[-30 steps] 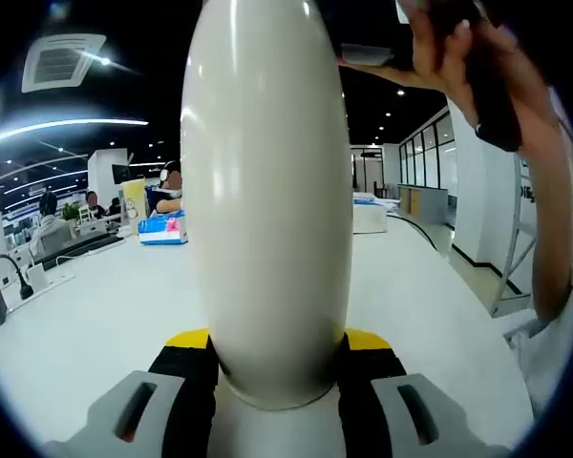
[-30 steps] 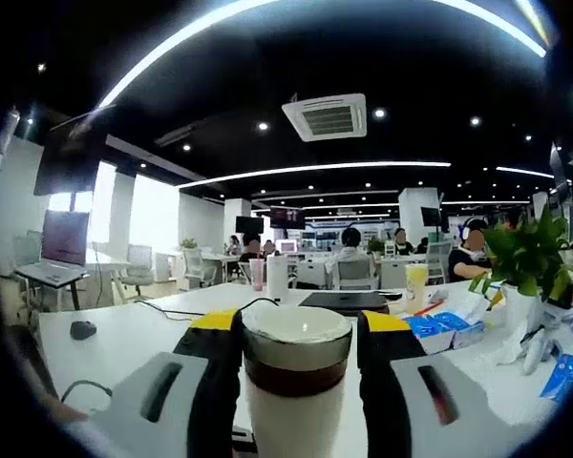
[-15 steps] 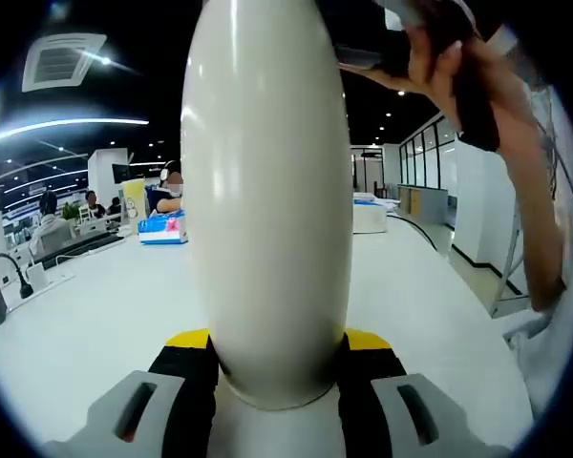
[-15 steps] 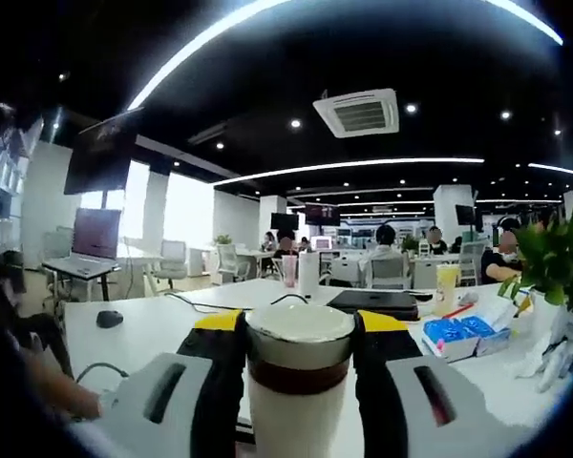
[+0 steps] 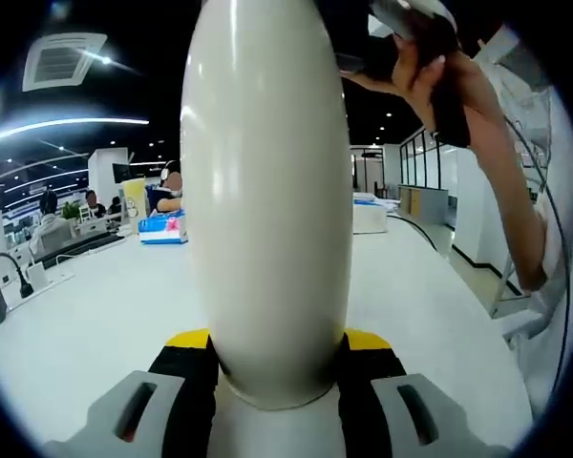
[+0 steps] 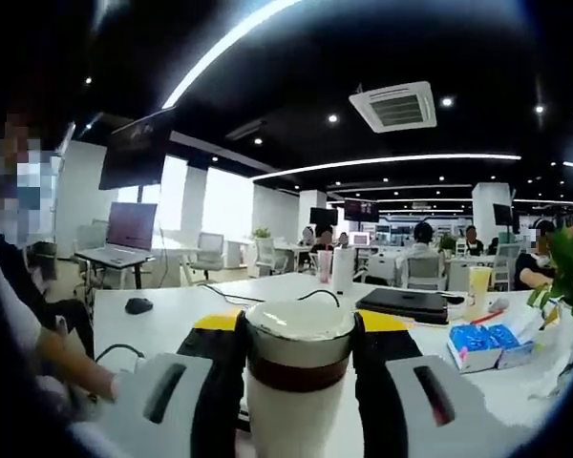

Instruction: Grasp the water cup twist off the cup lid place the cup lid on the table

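a: cup (image 5: 265,191) — how will it handle?
b: smooth, glossy cream body, rounded, looks rigid. judged slippery; needs a firm squeeze low on the body so it won't spin when the lid is turned. weight unknown, can't see if it's filled.

a: left gripper (image 5: 277,367)?
b: left gripper view: jaws spread just to the width of the cup and pinching its lower body, one yellow-tipped jaw touching each side. cup stands tall between them, near the camera, above the white worktop (image 5: 95,315).

a: lid?
b: right gripper view: lid (image 6: 299,334) has a pale domed top and a dark brown band, with pale cup body below. hard, probably threaded. best held on the band, where the sides are straight.

a: right gripper (image 6: 296,334)?
b: jaws closed in on the lid, touching it left and right at band height. lid looks seated on the cup, so the twist is judged not finished.

a: anything near?
b: far on the worktop: laptop (image 6: 406,302), blue packs (image 6: 485,341), a mouse (image 6: 138,305) to the left. a hand (image 5: 430,67) shows at upper right of the left gripper view.
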The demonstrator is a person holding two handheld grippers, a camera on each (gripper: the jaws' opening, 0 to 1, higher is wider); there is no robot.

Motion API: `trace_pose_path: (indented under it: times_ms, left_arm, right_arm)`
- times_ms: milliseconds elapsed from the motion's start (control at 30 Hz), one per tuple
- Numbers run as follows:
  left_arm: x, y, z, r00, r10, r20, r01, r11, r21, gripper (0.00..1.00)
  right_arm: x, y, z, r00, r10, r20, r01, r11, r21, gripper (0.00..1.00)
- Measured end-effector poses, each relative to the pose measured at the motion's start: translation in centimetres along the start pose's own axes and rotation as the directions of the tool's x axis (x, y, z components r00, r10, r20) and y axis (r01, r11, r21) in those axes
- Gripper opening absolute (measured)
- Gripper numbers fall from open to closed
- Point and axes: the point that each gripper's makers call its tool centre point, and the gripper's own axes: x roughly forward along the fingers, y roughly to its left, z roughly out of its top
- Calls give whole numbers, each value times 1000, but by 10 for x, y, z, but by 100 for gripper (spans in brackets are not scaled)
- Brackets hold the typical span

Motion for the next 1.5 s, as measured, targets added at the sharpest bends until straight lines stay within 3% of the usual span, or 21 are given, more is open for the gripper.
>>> trace_pose_path:
  times_ms: [533,1067,1233,1367,1500]
  left_arm:
    - [0,-1,-1,1000,0,0,0,1000,2,50]
    - [0,-2,-1,1000,-1,1,1,1000,1,50]
    - [0,-3,0,1000,-4,1,4,1000,2,50]
    - [0,-3,0,1000,-5,1,5,1000,2,50]
    - [0,-4,0,1000,-6,2,6,1000,1,50]
  right_arm:
    - [-3,7,-3,991,131,-35,-132,991,-15,46]
    - [-4,10,-4,977,213,-13,-213,977,-2,46]
    - [-6,10,-5,965,261,-15,-261,965,7,46]
    - [-7,13,-6,940,340,0,-340,939,53,46]
    - [-8,15,-7,928,374,3,-373,925,66,46]
